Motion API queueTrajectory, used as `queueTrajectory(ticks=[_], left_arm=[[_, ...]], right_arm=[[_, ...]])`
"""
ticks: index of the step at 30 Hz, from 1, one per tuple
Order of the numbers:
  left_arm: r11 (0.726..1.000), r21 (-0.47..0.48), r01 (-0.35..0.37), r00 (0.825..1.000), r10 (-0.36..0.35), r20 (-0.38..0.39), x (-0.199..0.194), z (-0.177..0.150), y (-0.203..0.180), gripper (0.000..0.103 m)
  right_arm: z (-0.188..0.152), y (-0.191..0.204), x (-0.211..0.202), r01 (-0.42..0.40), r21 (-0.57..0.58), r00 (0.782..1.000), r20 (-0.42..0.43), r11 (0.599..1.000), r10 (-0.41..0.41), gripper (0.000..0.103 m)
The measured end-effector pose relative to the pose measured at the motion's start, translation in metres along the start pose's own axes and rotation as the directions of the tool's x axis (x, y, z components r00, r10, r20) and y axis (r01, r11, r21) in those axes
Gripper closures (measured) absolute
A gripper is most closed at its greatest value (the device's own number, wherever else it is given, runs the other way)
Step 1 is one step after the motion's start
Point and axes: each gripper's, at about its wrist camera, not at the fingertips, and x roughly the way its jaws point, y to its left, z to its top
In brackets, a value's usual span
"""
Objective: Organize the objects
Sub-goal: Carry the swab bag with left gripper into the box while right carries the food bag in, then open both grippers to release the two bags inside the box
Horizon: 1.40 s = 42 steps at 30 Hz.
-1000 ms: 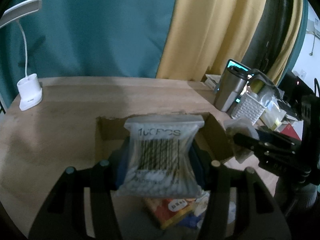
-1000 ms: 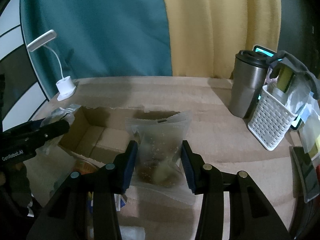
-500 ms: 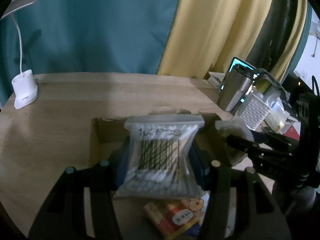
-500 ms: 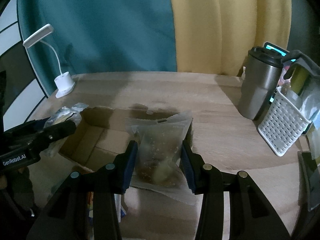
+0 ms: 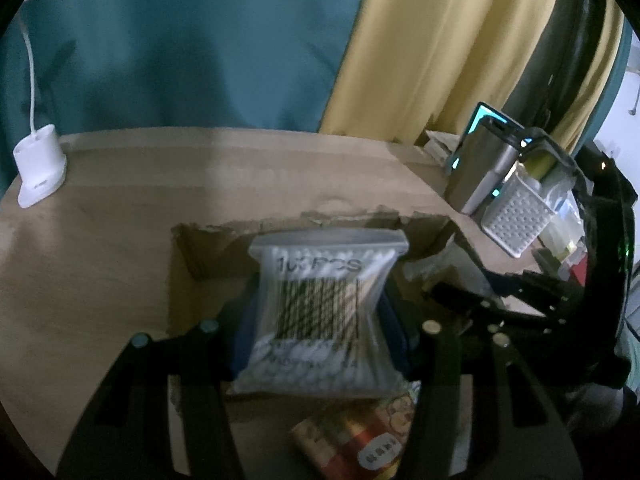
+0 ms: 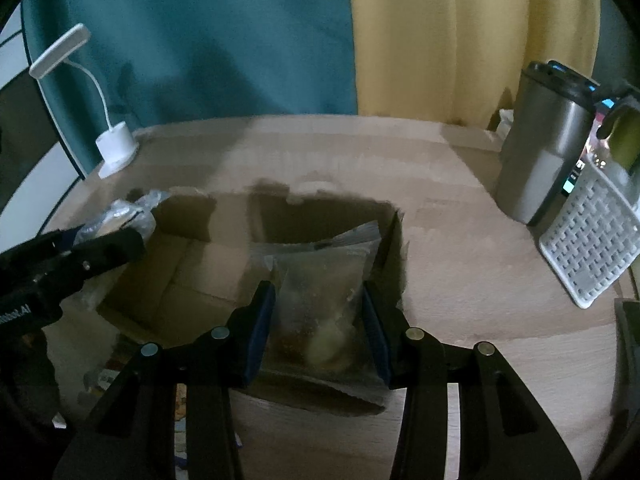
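Note:
My left gripper (image 5: 320, 320) is shut on a clear bag of cotton swabs (image 5: 320, 312) marked 100PCS, held above the open cardboard box (image 5: 188, 248). My right gripper (image 6: 318, 316) is shut on a clear zip bag of brown and yellow bits (image 6: 320, 300), held over the right end of the same box (image 6: 168, 280). The right gripper with its bag shows at the right of the left wrist view (image 5: 472, 300). The left gripper with its bag shows at the left of the right wrist view (image 6: 80, 256).
A white desk lamp (image 6: 114, 148) stands at the table's far left. A steel tumbler (image 6: 540, 148) and a white perforated basket (image 6: 588, 236) stand at the right. A red and gold packet (image 5: 356, 440) lies below the left gripper. Curtains hang behind the table.
Both grippers have moved forward and closer over the box, each still holding its bag. The box now lies nearer under the bags.

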Motion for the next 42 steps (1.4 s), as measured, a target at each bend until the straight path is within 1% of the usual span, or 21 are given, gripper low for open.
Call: queueTrajectory(ticks=[3,9,10,12,13,14,19,23,28,33,36,38,40,42], left_arm=[[1.0,0.0,-0.004,1.0,0.004,-0.016,0.005,-0.001,-0.001,0.048],[1.0,0.004,-0.015,0.998,0.015,-0.054,0.017,-0.003,-0.005,0.048],[1.0,0.005,-0.018,0.998,0.018,-0.06,0.019,-0.003,-0.006,0.048],[1.0,0.009,-0.025,0.997,0.026,-0.071,0.023,-0.004,-0.007,0.048],[1.0,0.009,-0.028,0.997,0.028,-0.077,0.025,-0.004,-0.008,0.048],[1.0,0.009,-0.028,0.996,0.029,-0.082,0.026,-0.004,-0.008,0.048],[0.999,0.022,-0.028,0.996,0.03,-0.09,0.029,-0.003,-0.015,0.048],[0.999,0.029,-0.024,0.994,0.027,-0.103,0.032,-0.004,-0.021,0.047],[0.999,0.034,-0.026,0.992,0.03,-0.126,0.036,-0.006,-0.028,0.047],[1.0,0.014,-0.012,0.99,0.014,-0.142,0.041,-0.006,-0.032,0.046],[1.0,0.008,0.002,0.988,0.0,-0.155,0.042,-0.004,-0.035,0.044],[1.0,0.007,0.015,0.988,-0.014,-0.156,0.04,-0.004,-0.037,0.042],[0.999,0.007,0.035,0.989,-0.034,-0.147,0.037,-0.004,-0.039,0.026],[0.999,0.009,0.044,0.989,-0.042,-0.139,0.033,-0.003,-0.042,0.024]], right_arm=[[-0.003,0.0,0.005,0.008,0.001,1.0,-0.016,1.0,-0.008,0.057],[-0.004,0.002,0.004,0.01,0.003,1.0,-0.019,1.0,-0.01,0.055],[-0.003,0.003,0.004,0.008,0.003,1.0,-0.019,1.0,-0.008,0.054],[-0.003,0.003,0.003,-0.01,0.007,1.0,-0.02,1.0,0.011,0.046],[-0.003,0.003,0.002,-0.021,0.012,1.0,-0.017,1.0,0.021,0.04],[-0.003,0.003,0.0,-0.023,0.012,1.0,-0.011,1.0,0.023,0.039],[-0.001,0.0,-0.016,-0.018,0.015,0.999,0.031,1.0,0.017,0.039],[-0.002,-0.009,-0.027,0.004,0.031,0.998,0.062,1.0,-0.006,0.039],[-0.008,-0.024,-0.027,0.024,0.07,0.998,0.053,0.997,-0.027,0.039],[-0.014,-0.033,-0.028,0.026,0.088,0.998,0.048,0.996,-0.03,0.039],[-0.016,-0.036,-0.03,0.028,0.094,0.998,0.046,0.995,-0.032,0.039],[-0.017,-0.039,-0.03,0.029,0.1,0.998,0.047,0.995,-0.034,0.039],[-0.018,-0.042,-0.031,0.03,0.107,0.998,0.048,0.994,-0.035,0.039],[-0.019,-0.042,-0.031,0.03,0.112,0.998,0.049,0.993,-0.036,0.039]])
